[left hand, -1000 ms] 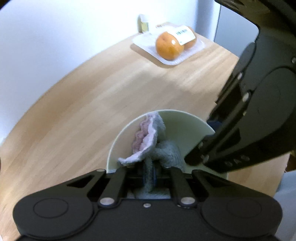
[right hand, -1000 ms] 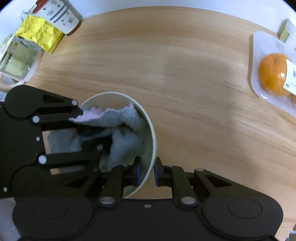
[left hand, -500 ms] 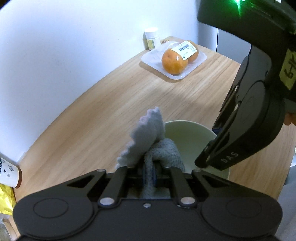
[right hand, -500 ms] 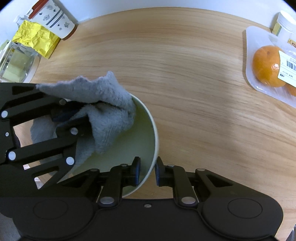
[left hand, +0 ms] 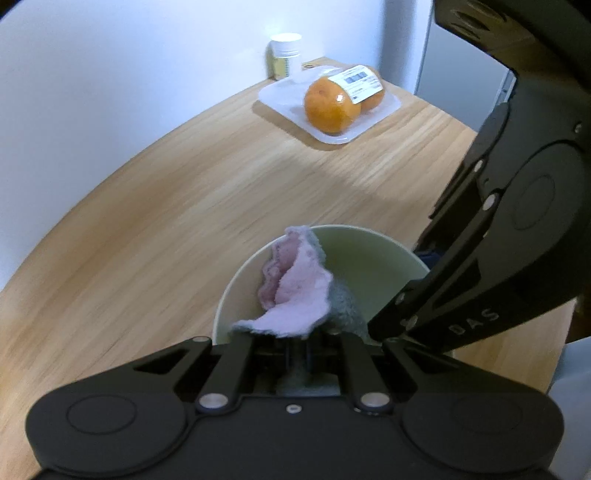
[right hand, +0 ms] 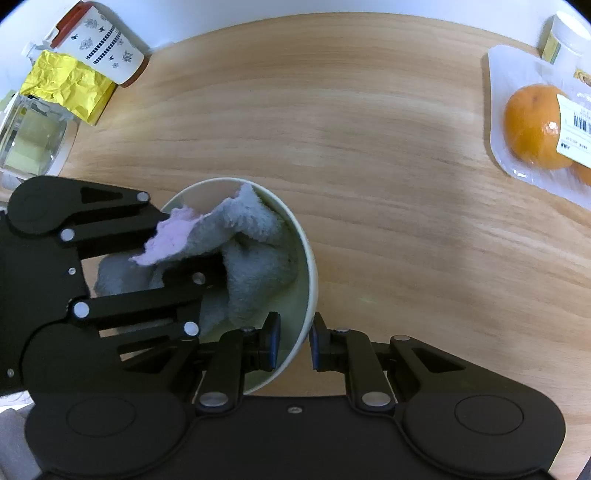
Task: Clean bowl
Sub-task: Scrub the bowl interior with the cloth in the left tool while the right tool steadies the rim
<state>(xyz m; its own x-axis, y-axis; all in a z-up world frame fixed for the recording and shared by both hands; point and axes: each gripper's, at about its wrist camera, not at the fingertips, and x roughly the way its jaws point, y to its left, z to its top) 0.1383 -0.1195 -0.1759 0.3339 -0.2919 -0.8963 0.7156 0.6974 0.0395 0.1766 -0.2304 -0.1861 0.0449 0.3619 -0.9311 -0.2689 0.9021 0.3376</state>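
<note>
- Right gripper (right hand: 293, 341) pinches the rim of the bowl (right hand: 308, 273): one finger inside the wall, one outside, blue pads against it.
- Left gripper (left hand: 295, 349) is clamped on a grey cloth (left hand: 341, 302) with a pink underside, wad pushed down inside the bowl (left hand: 354, 254).
- From the right wrist view, the left gripper (right hand: 207, 280) reaches in over the bowl's left rim; cloth (right hand: 255, 258) fills most of the interior, one pink flap folded up.
- Bowl is pale green, sitting on the wooden tabletop (right hand: 369, 147), near its front edge.
- Far right: white tray (right hand: 496, 122) of wrapped oranges (right hand: 535, 125) with a small white-capped jar (right hand: 565, 33) behind it.
- Far left: patterned cup (right hand: 99, 48), crumpled yellow wrapper (right hand: 66, 85), clear container (right hand: 29, 144), all well apart from the bowl.
</note>
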